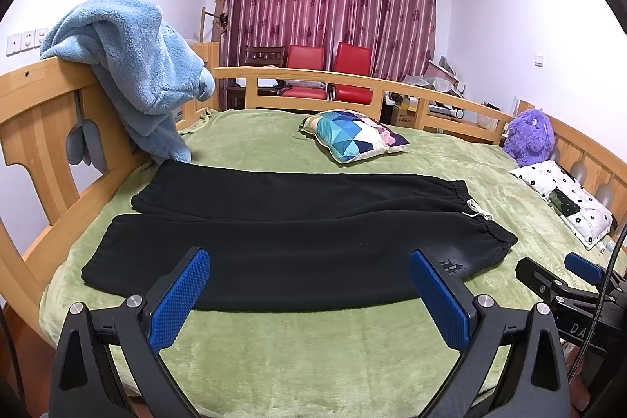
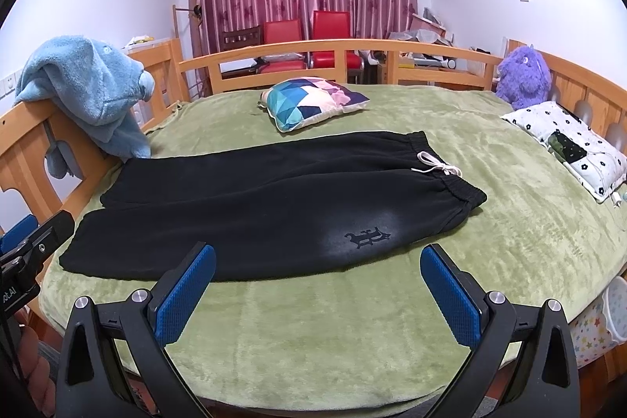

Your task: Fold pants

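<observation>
Black pants (image 2: 250,206) lie flat, unfolded, across the green bed (image 2: 313,332), waistband right, legs left. Left tongs (image 1: 309,296) and right tongs (image 2: 317,296) both spread apart, empty, hovering near bed's near edge.

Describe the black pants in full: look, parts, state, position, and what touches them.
The black pants look like soft fleece and lie flat, unfolded, on the green blanket, legs side by side, cuffs left, elastic waistband right. A white drawstring is tied at the waist; a dark emblem marks the near leg. Neither open gripper touches them.
</observation>
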Demonstrator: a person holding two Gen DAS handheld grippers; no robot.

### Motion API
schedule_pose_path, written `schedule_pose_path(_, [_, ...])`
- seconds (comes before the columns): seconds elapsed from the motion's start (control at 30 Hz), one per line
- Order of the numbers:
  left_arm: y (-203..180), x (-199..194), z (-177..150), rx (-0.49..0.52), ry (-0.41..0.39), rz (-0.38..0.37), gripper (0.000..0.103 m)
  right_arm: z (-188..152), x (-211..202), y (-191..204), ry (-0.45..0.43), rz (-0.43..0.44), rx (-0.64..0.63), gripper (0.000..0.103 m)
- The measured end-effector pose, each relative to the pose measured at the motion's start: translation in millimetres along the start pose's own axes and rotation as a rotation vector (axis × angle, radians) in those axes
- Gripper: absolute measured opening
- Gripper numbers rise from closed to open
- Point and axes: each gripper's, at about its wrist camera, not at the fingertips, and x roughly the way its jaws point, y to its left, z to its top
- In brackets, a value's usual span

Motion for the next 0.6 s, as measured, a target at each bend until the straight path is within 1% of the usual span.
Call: schedule_pose_path(0.6, [-2.6,-2.1,0.5,-0.014,0.004,-0.014,0.103,-0.2,0.7,-0.3,0.0,0.003,-0.002,0.103])
